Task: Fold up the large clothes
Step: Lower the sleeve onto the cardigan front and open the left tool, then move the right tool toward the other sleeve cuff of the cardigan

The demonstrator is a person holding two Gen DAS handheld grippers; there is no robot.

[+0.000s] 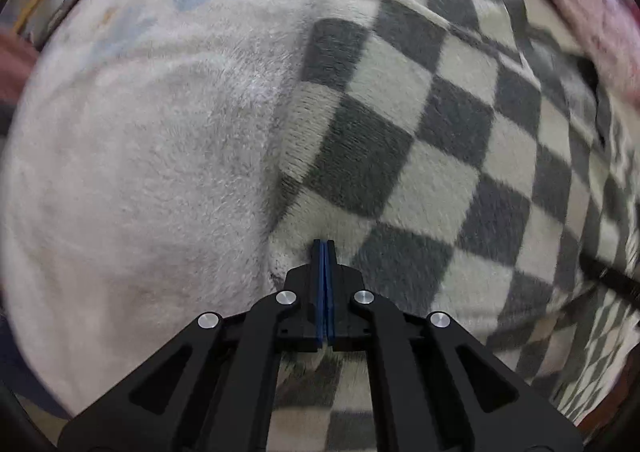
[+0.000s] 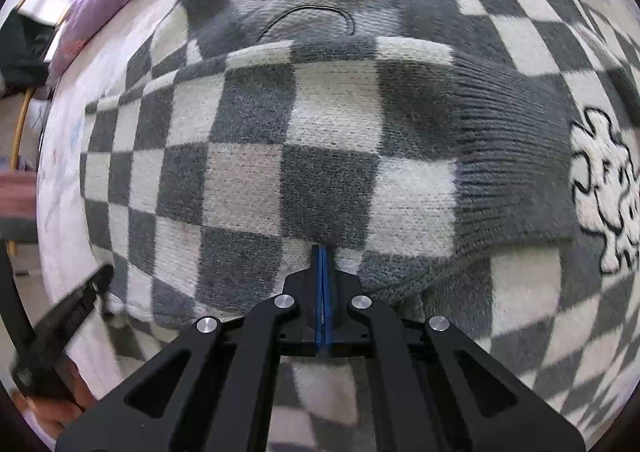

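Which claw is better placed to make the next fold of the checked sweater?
Probably the left claw: it sits at the checked sweater edge beside the white blanket. The right claw is over the middle.

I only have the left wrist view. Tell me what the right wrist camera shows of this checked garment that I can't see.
Observer: The grey-and-white checked fleece sweater has a ribbed grey knit cuff on a sleeve folded across it.
Operator: Report any marking.
Observer: A white fluffy cartoon patch with black outline sits beyond the cuff, at the right edge.
Operator: Give me the right gripper.
Observer: The right gripper has its blue pads together over the sleeve; no cloth shows between them.
Operator: And mine?
Observer: Your left gripper appears blurred beside the sweater's left edge.
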